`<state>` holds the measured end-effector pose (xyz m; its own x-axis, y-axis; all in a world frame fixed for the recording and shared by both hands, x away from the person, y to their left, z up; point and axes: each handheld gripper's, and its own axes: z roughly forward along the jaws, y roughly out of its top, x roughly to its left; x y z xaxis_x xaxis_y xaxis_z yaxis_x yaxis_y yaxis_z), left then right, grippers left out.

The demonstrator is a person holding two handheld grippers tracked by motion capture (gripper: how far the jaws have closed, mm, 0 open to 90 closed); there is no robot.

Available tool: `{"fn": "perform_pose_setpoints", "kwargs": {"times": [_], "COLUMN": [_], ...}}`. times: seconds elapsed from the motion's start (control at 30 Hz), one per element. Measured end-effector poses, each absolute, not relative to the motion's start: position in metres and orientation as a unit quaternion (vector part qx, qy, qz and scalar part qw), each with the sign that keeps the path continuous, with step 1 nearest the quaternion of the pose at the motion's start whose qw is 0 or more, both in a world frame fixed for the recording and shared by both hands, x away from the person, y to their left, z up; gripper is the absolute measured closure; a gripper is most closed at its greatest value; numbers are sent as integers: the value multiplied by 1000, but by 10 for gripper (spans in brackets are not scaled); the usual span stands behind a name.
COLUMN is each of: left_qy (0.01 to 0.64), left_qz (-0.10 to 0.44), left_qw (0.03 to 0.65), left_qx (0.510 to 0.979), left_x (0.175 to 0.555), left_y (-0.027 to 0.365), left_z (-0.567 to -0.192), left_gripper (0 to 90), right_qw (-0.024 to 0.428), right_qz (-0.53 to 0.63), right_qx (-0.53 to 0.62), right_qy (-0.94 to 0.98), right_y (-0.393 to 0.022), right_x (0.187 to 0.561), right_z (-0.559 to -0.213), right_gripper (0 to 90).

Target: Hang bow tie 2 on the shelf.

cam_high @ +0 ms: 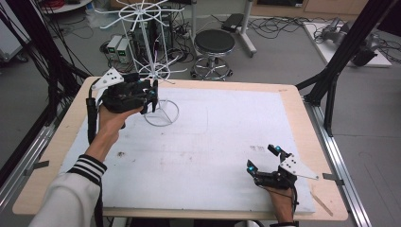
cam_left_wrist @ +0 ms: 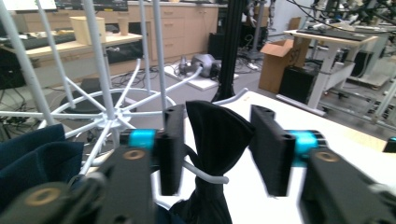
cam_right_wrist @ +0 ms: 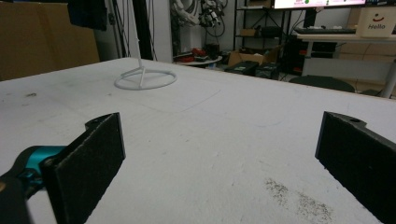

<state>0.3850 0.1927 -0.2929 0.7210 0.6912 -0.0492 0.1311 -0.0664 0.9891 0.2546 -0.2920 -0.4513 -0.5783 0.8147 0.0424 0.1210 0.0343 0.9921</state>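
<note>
Black cloth (cam_left_wrist: 217,140) is seen nearest, hung over a white wire arm (cam_left_wrist: 205,173) of the rack (cam_high: 152,56) at the bench's (cam_high: 227,137) far left. Left claw (cam_left_wrist: 219,149) is spread around it, one pad touching. Right claw (cam_right_wrist: 219,158) is spread wide, low over the bench near its right front.

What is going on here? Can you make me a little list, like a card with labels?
place: a table with a white mat
rack: white wire rack standing on a ring base at the far left of the mat
cloth: black cloth hanging over a wire arm of the rack
left claw: at the rack, jaws apart on either side of the black cloth, pads not pressing it
right claw: wide open, low over the mat at the near right, nothing between its jaws
other cloth: dark blue cloth beside the left claw
</note>
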Motion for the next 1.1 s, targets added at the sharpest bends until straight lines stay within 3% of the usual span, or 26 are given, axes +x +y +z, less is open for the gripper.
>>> {"fn": "perform_pose_setpoints", "kwargs": {"times": [0.23,0.57,1.1], "left_qy": [292,275,253], "left_qz": [240,235,262], "left_qw": [614,618,632], "left_qx": [693,697,684], "left_x": [381,375,349], "left_y": [194,200,227], "left_z": [-290,-288,-300], "left_gripper": [312,139,17], "right_qw": [294,293,310], "right_qz": [597,599,605], "right_qx": [354,355,352], "right_qy": [657,656,643], "right_y": [-292,-292,-292], "right_x": [255,254,250], "right_z": [-451,-452,-453], "right_gripper": [6,7,7]}}
